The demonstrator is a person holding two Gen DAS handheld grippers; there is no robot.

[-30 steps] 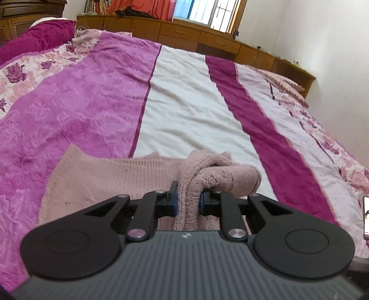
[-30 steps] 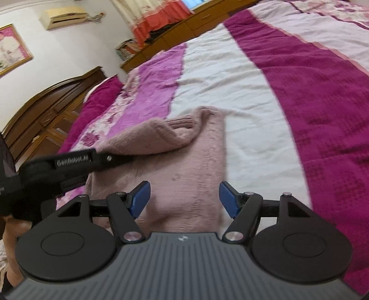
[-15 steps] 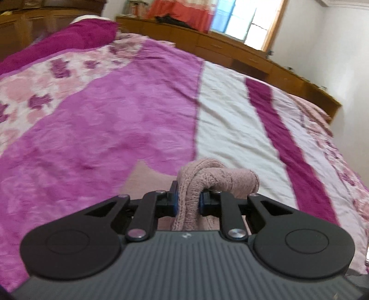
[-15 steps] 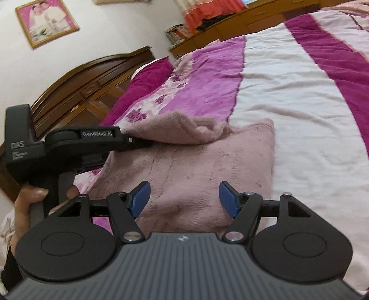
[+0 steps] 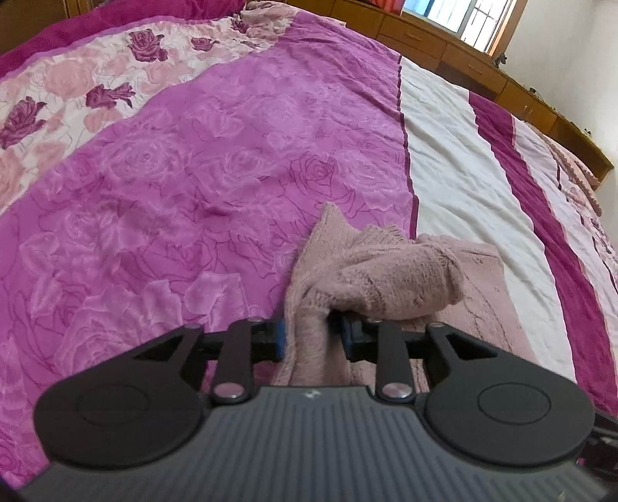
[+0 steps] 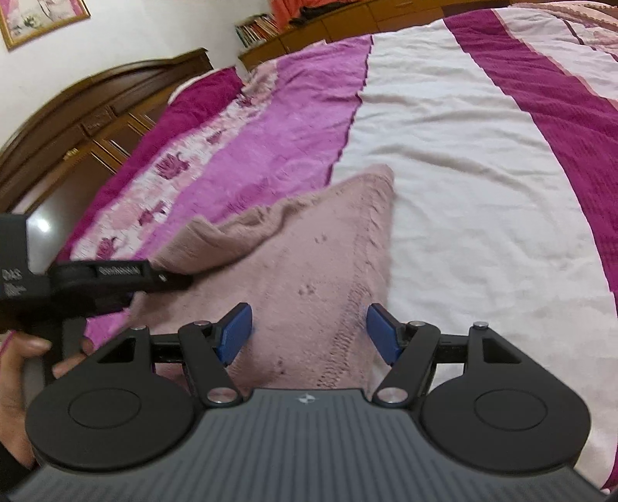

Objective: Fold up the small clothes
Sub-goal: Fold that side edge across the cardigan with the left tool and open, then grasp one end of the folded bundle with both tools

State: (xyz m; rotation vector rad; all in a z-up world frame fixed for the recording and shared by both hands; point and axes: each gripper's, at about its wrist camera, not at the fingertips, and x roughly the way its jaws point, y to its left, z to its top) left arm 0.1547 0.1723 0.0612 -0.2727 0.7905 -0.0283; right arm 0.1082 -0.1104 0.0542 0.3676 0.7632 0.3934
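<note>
The left hand-held gripper [image 5: 313,335] is clenched on a bunched fold of the pink knit sweater [image 5: 390,278], lifted above the garment's flat portion. The right hand-held gripper [image 6: 309,333] is released, jaws spread, hovering over the sweater's near right area. The sweater lies on the striped bedspread [image 6: 455,162], straddling its purple and white bands.

This is a bedroom in someone's home: a wide bed [image 6: 444,127] fills the room, spread with a striped cover in magenta, white and rose-printed pink. At the head of the bed stands a dark carved wooden headboard [image 6: 96,104], with a framed picture [image 6: 42,15] on the wall above it. Along the far side of the bed runs a low wooden cabinet [image 5: 483,73] under a barred window [image 5: 463,19], and beside the headboard a row of books [image 6: 257,27] sits by an orange curtain.
</note>
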